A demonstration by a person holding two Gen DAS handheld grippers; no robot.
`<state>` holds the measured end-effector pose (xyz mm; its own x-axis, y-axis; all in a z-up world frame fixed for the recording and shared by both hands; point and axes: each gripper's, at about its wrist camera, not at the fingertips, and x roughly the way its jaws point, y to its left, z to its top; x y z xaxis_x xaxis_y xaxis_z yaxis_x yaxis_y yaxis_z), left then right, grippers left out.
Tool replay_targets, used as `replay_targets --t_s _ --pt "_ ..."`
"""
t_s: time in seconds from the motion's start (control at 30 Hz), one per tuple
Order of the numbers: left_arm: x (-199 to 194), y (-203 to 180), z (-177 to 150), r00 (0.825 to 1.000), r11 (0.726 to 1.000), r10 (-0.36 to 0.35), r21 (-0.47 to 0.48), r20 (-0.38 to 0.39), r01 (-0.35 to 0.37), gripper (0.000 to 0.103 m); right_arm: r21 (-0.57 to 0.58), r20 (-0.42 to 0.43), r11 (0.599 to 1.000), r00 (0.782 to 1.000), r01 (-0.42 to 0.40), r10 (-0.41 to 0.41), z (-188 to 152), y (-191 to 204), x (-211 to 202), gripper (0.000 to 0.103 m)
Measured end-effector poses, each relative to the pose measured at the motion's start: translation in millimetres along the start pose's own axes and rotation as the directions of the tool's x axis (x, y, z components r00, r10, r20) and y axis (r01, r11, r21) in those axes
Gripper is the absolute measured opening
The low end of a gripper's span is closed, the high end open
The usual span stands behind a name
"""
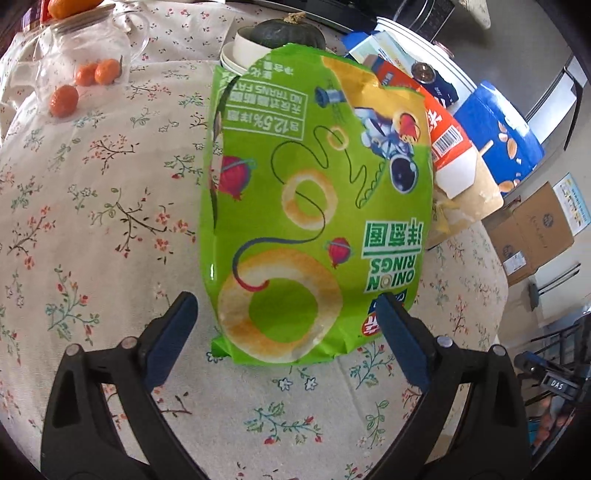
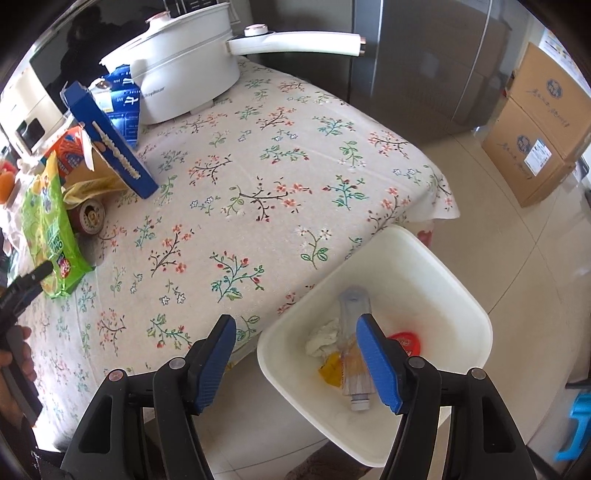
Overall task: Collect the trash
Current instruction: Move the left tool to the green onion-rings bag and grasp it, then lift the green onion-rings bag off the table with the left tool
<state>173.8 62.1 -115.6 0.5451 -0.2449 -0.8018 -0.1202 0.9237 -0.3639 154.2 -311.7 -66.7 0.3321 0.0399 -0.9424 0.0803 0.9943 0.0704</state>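
A green onion-rings snack bag (image 1: pixel 314 206) lies flat on the floral tablecloth (image 1: pixel 92 221). My left gripper (image 1: pixel 284 302) is open, its blue pads on either side of the bag's near end, not closed on it. The bag also shows at the far left of the right wrist view (image 2: pixel 48 232), with the left gripper's tip (image 2: pixel 33 277) beside it. My right gripper (image 2: pixel 295 321) is open and empty, held over the table's near edge beside a white bin (image 2: pixel 461 280). The bin holds a clear plastic bottle (image 2: pixel 356 362), crumpled paper (image 2: pixel 323 338), a yellow wrapper and a red lid.
Behind the bag lie an orange carton (image 1: pixel 439 125) and a blue box (image 1: pixel 495 136). A white pot (image 2: pixel 177 74) stands at the table's back. Tangerines (image 1: pixel 88 74), a glass jar, bowls and a squash (image 1: pixel 284 33) sit far off. Cardboard boxes (image 2: pixel 535 125) stand on the floor.
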Motion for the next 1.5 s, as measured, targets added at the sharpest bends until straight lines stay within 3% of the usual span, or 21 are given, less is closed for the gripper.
replay_targets --t_s 0.13,0.2,0.3,0.43,0.67,1.0,1.2,1.5 --pt "3 7 -4 0.998 0.998 -0.053 -0.038 -0.018 0.053 0.069 -0.014 -0.007 1.000 1.000 0.005 -0.005 2 4 4 0.069" --pt "3 8 -7 0.998 0.998 -0.055 -0.041 -0.026 0.054 0.062 -0.018 -0.009 1.000 1.000 0.006 -0.007 3 5 6 0.069" --pt "1 13 -10 0.997 0.997 -0.069 -0.041 -0.030 0.067 0.039 -0.020 -0.014 1.000 1.000 0.011 -0.011 3 7 7 0.069" --pt "-5 21 -10 0.994 0.990 -0.109 -0.092 -0.032 0.106 0.022 -0.020 -0.017 1.000 1.000 0.011 -0.011 3 9 8 0.069" --pt "-27 21 -10 0.990 0.986 -0.140 -0.099 -0.036 0.136 0.015 -0.028 -0.010 1.000 1.000 0.000 0.000 4 17 6 0.069" --pt "-109 5 -5 0.987 0.989 -0.138 -0.041 0.088 0.142 0.011 -0.015 0.051 0.999 0.998 -0.043 0.044 18 38 -7 0.069" --pt "-139 4 0 0.983 0.998 -0.054 0.027 0.178 0.050 0.011 -0.013 0.100 0.995 0.990 -0.096 0.097 32 68 -17 0.069" --pt "-144 45 -4 0.986 1.000 0.026 -0.019 0.166 -0.024 0.011 -0.088 0.131 0.982 0.975 -0.168 0.179 47 138 -16 0.069"
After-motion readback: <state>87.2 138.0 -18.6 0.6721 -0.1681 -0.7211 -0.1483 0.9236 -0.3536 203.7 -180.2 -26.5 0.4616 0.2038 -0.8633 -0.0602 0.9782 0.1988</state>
